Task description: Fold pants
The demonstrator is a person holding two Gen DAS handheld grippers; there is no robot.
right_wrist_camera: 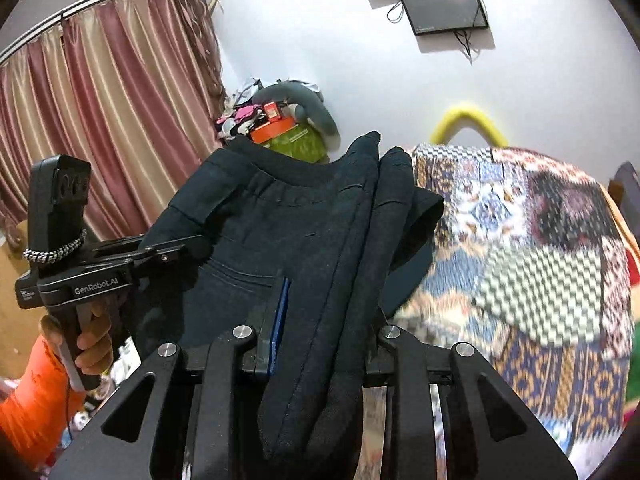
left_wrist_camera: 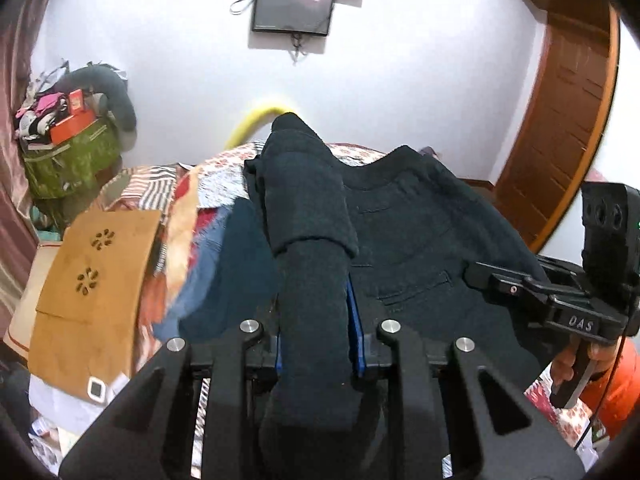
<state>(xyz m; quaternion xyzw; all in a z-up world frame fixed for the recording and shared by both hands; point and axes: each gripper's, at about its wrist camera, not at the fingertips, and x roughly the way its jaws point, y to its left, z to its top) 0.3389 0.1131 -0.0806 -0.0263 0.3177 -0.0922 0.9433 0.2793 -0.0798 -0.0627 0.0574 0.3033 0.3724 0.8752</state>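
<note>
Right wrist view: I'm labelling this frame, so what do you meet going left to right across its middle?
Orange sleeve → left hand-held gripper, closed on the fabric → dark pants, held up → patterned quilt.

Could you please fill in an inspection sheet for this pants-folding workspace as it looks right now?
Surface: bed with patchwork quilt.
Job's things: dark pants, lifted off the quilt and bunched in both grippers.
Clutter: brown board beside the bed; green bag piled with boxes and clothes.
Grippers: left gripper shut on the pants; right gripper shut on the pants; a hand in an orange sleeve holds the left one.
Cables: loose wires under the wall screen.
Surroundings: white wall, pink curtains, wooden door, yellow tube.
</note>
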